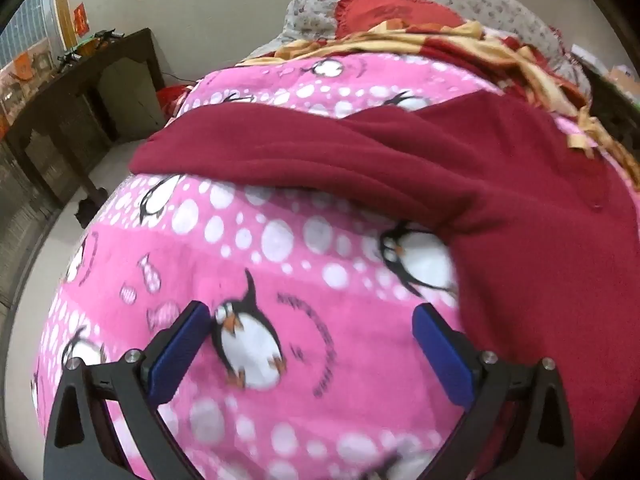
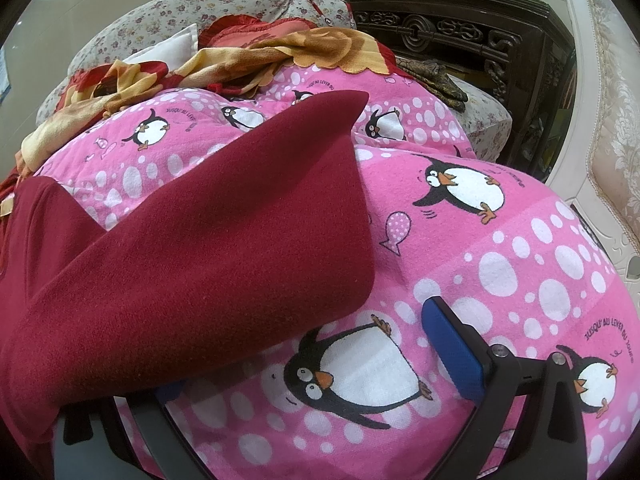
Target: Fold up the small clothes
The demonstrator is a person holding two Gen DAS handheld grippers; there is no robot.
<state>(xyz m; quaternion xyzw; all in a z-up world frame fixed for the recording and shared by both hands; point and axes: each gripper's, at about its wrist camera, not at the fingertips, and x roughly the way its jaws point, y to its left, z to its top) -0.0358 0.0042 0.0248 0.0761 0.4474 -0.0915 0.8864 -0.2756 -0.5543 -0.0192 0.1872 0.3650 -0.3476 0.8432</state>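
Fleece, dark red and soft-napped, makes up the small garment [image 1: 400, 160] spread on a pink flannel blanket [image 1: 280, 320] printed with black-and-white penguins, white dots and pink fish; one long sleeve-like part runs leftward in the left wrist view. In the right wrist view a broad rounded flap of it [image 2: 224, 232] drapes over the right gripper's [image 2: 312, 364] left finger. Printed words read "JUSQU'AU LEVER DU". The left gripper [image 1: 310, 352] has its blue-padded fingers [image 1: 440, 356] spread wide over bare blanket, just beside the garment; the right's are spread too, pinching nothing. Behind lie an orange-and-red floral cloth [image 2: 248, 56] and a floral-print cushion [image 2: 192, 4].
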